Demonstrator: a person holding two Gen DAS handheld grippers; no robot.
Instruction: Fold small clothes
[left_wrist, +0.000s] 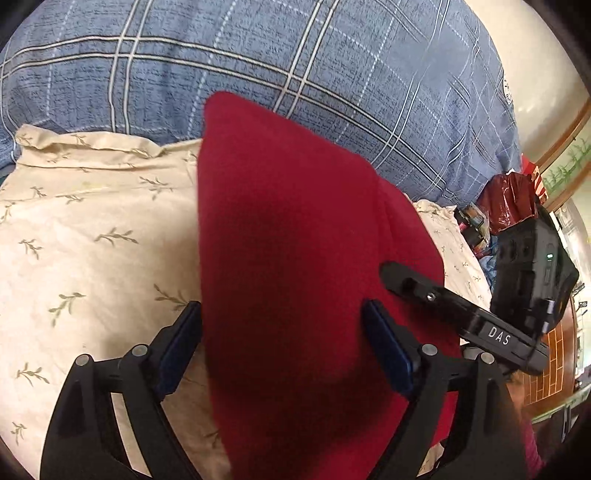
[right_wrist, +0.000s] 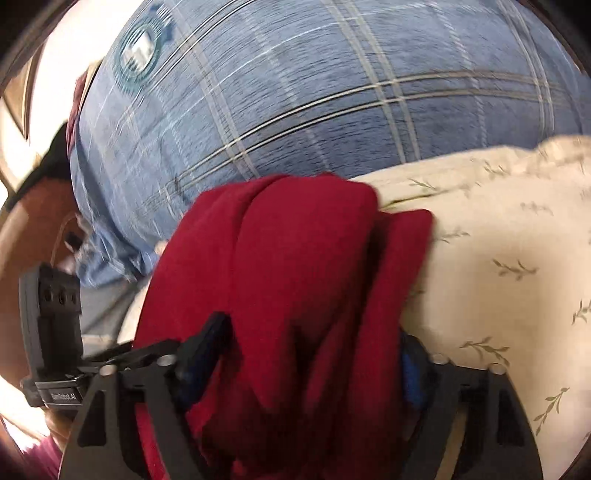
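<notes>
A dark red garment (left_wrist: 288, 240) lies folded lengthwise on the cream leaf-print sheet (left_wrist: 92, 240). My left gripper (left_wrist: 280, 325) is open just above its near end, one finger at the cloth's left edge and the other over the cloth. The right gripper (left_wrist: 399, 275) rests at the garment's right edge. In the blurred right wrist view the red garment (right_wrist: 295, 277) bunches up in folds between the fingers of my right gripper (right_wrist: 310, 350). Those fingers stand wide apart, with a dark gap beside the left one, and cloth half covers the right pad (right_wrist: 410, 369).
A big blue plaid pillow (left_wrist: 258, 55) rises right behind the sheet (right_wrist: 498, 240) and blocks the far side. Past the bed's right edge sit a shiny red bag (left_wrist: 506, 199) and small clutter. Brown wooden furniture (left_wrist: 550, 365) stands beyond.
</notes>
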